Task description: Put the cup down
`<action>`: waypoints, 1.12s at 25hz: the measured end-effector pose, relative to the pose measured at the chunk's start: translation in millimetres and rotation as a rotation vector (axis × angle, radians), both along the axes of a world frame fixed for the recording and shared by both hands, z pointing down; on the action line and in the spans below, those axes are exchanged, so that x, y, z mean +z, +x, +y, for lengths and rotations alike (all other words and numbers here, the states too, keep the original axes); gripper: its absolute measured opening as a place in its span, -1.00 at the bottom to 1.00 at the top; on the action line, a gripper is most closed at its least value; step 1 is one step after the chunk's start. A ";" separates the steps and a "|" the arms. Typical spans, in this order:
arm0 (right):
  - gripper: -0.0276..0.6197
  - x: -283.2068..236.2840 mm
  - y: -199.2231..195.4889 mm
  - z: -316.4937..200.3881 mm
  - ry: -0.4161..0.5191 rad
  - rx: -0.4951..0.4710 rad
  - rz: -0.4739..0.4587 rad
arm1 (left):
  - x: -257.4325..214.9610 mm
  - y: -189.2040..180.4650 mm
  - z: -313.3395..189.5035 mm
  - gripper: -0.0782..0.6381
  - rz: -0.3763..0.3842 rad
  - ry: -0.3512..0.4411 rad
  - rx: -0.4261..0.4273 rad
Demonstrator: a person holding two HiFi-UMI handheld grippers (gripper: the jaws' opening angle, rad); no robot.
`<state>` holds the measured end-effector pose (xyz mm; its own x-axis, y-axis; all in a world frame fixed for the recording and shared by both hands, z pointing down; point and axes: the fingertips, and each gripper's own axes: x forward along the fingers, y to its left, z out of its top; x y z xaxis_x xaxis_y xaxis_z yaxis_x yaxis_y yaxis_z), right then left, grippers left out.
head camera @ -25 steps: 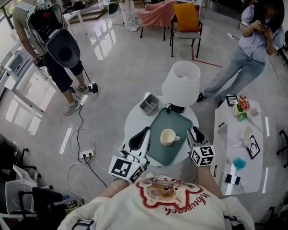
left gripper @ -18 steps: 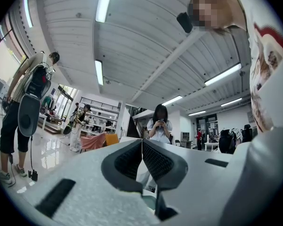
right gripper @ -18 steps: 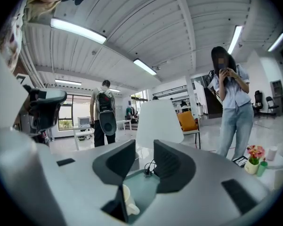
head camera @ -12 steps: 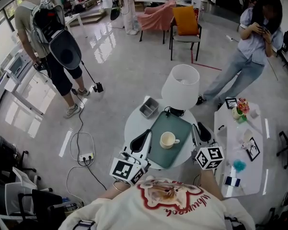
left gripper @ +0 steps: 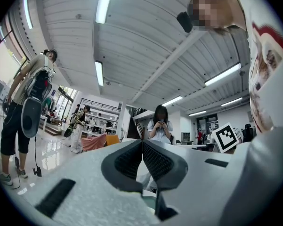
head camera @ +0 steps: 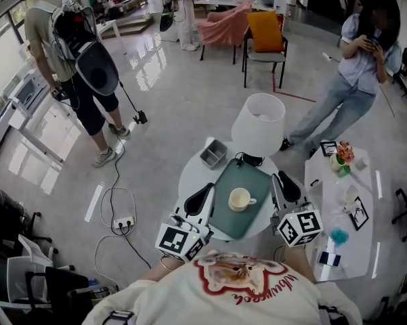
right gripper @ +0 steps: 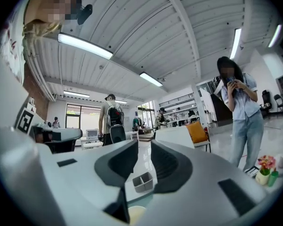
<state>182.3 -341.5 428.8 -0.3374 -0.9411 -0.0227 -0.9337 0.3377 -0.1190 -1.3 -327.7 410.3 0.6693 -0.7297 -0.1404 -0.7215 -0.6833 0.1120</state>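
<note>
A cream cup [head camera: 240,199] stands upright on a dark green tray [head camera: 225,215] on a small round white table [head camera: 189,175]; nothing holds it. My left gripper [head camera: 200,196] rests at the tray's left edge with its jaws pressed together and empty. My right gripper [head camera: 284,184] is to the right of the tray, clear of the cup, with a narrow gap between its jaws and nothing in it. In the left gripper view the left gripper [left gripper: 142,147] points up into the room. In the right gripper view the right gripper [right gripper: 142,149] shows the cup's rim [right gripper: 135,214] low between the jaws.
A lamp with a white shade [head camera: 259,124] stands at the table's far edge, and a grey divided box [head camera: 213,154] at its far left. A long white side table [head camera: 338,242] with flowers and small items is to the right. Two people [head camera: 74,53] [head camera: 359,66] stand beyond; cables and a power strip [head camera: 122,219] lie on the floor.
My right gripper has drawn back a little to the right, away from the cup. The cup stays on the tray and the left gripper has hardly moved.
</note>
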 end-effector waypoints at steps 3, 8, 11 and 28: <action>-0.69 -6.7 -17.2 1.7 -0.007 -0.035 0.029 | -1.1 -3.1 -0.4 -0.73 -0.003 -0.001 -0.008; -0.71 -15.5 -43.2 6.2 0.011 -0.125 0.008 | 2.5 -5.0 -1.3 -0.73 -0.009 0.003 -0.004; -0.74 -13.9 -50.7 8.9 0.016 -0.143 0.016 | 3.2 -6.0 -2.2 -0.73 -0.006 -0.001 -0.010; -0.80 -19.3 -36.9 23.1 0.058 -0.112 0.056 | 4.4 21.4 6.0 -0.73 -0.008 -0.014 0.034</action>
